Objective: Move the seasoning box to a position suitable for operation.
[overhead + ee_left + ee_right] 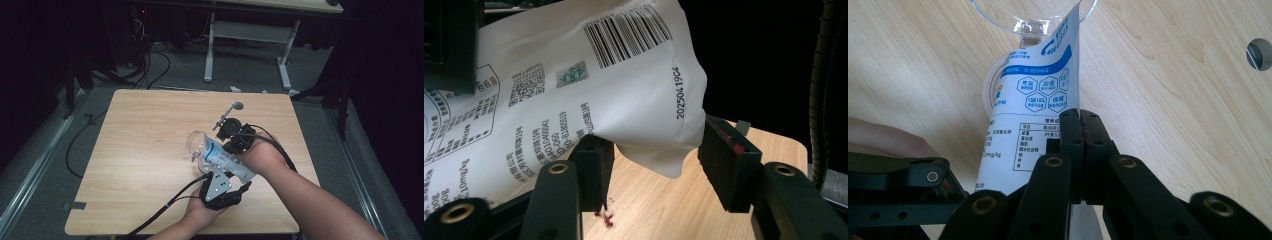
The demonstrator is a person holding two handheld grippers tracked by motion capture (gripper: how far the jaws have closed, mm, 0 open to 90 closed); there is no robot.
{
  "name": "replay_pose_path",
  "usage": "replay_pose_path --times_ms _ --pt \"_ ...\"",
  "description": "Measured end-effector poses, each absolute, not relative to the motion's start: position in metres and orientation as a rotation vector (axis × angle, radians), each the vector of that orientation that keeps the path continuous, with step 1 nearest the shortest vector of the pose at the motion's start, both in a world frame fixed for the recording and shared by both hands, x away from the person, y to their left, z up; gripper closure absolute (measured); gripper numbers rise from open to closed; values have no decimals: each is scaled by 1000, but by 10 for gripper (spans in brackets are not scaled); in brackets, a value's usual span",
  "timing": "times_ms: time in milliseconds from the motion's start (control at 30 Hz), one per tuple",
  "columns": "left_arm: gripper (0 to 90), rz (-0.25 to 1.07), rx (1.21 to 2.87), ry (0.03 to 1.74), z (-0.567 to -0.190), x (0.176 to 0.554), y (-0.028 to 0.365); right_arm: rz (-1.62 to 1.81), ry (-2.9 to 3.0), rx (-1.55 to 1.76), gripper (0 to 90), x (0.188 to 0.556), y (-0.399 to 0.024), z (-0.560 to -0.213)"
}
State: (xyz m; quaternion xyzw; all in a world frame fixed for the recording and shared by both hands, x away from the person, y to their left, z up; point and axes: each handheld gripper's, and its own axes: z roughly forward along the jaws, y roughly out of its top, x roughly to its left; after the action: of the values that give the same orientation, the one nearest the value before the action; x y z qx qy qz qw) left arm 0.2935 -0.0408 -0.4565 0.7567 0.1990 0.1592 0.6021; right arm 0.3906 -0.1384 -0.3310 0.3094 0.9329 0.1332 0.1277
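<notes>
1. Looking down from the high view, we see a light wooden table [150,165] on a dim floor, and a person's two forearms coming in from the bottom edge, each hand holding a black gripper.
2. We see a white pouch [225,160] with blue print held above the table between the two tools, tilted so its mouth points at a clear plastic cup [196,144] that stands on the tabletop to its left.
3. Our right gripper [1081,145] is pinched tight on the pouch's edge, its two pads pressed flat together with the film between them.
4. Our left gripper [651,157] has its jaws around the pouch's bottom corner near the barcode; the pads sit against the film at each side, so we judge it is holding the pouch, though loosely.
5. We judge the step in hand is pouring the pouch's contents into the cup. The next move likely calls for raising the bottom end while keeping the mouth over the cup's rim.
6. A small metal disc on a stalk [238,105] sits just beyond the right hand; we cannot tell what it is.
7. Hard to make out: whether the pouch's mouth is open, whether anything flows, and how full the cup is. Small red specks lie on the table under the left gripper.
</notes>
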Motion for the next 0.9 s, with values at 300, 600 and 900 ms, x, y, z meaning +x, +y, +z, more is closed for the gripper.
replay_pose_path --times_ms 300,600,900 --pt "491 371 1753 456 -454 293 -40 393 2711 901 900 390 -139 -330" --pt "491 377 1756 453 -455 293 -40 394 2709 900 900 389 -139 -330" --pt "494 378 1766 448 -459 292 -38 395 2715 895 900 389 -139 -330"
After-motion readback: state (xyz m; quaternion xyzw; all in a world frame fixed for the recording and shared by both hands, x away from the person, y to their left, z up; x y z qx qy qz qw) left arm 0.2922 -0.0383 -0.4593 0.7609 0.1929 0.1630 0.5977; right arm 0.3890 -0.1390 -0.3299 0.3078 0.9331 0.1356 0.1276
